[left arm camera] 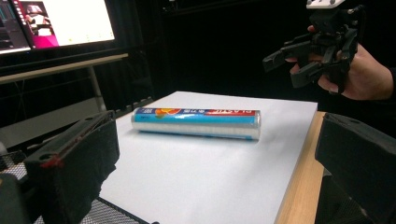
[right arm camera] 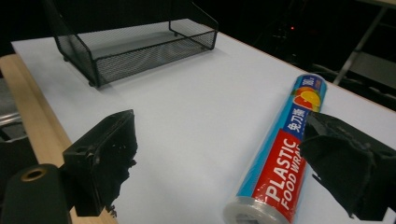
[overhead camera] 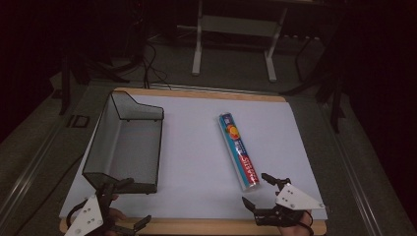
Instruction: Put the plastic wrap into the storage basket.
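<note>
The right gripper (overhead camera: pixel 260 192) hovered, jaws open, near the plastic food wrap roll (overhead camera: pixel 238 150). The left gripper (overhead camera: pixel 124 206), also open, waited by the mesh tray (overhead camera: pixel 123 147). Next move was probably closing on the roll.

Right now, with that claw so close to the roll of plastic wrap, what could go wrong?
The plastic wrap roll is round and lies loose on the white sheet; a nudge from the open right gripper might send it rolling. It is also long, so gripped near its end it may tip or swing.
</note>
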Available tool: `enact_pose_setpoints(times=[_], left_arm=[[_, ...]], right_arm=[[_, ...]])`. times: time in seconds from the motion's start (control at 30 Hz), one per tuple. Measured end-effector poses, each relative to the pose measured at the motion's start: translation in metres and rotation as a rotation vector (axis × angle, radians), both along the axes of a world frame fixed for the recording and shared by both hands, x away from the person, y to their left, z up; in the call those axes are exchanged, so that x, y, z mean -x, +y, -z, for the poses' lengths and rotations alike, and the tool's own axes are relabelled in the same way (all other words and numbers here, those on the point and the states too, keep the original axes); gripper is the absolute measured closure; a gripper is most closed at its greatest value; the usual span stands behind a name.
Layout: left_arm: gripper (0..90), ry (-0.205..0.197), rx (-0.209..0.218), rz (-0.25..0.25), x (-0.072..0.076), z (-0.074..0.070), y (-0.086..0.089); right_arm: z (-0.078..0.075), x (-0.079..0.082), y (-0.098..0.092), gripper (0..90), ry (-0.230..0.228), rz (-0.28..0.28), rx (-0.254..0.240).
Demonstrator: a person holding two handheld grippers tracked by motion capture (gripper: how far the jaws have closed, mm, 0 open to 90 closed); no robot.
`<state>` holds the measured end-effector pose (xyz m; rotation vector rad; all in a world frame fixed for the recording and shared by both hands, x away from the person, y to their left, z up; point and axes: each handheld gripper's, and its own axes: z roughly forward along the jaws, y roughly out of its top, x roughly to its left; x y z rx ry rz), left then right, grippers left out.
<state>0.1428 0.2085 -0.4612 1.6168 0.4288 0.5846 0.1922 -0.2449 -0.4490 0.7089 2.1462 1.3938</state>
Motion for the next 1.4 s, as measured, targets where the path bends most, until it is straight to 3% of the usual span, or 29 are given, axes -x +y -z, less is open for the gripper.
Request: enact_pose_setpoints(times=[0.23,0.63,0.7,0.93,1.0,1.17,1.33,1.4], left_arm=[[0.6,-0.010,0.001,0.015,0.001,0.000,-0.001],[0.6,-0.010,0.015,0.012,0.001,-0.001,0.000],[0.6,-0.012,0.014,0.016,0.001,-0.001,-0.001],[0.6,-0.012,0.009,0.021,0.001,-0.001,-0.002],[0.6,-0.009,0.012,0.020,0.001,-0.001,-0.001],[0.6,-0.008,0.012,0.021,0.001,-0.001,-0.002],[0.6,-0.006,0.008,0.022,0.001,0.000,-0.002],[0.6,-0.005,0.007,0.023,0.001,0.000,-0.002]], right_arm=[[-0.004,0.003,0.000,10.9,-0.026,-0.006,0.015],[-0.016,0.003,0.012,10.8,-0.007,-0.026,0.054],[-0.021,0.002,0.014,10.8,-0.023,-0.031,0.073],[-0.033,-0.007,0.020,10.3,-0.051,-0.036,0.069],[-0.041,-0.016,0.025,10.3,-0.078,-0.021,0.076],[-0.046,-0.030,0.029,10.3,-0.083,-0.011,0.075],[-0.047,-0.046,0.033,9.5,-0.053,0.011,0.068],[-0.046,-0.061,0.037,9.4,-0.004,0.041,0.061]])
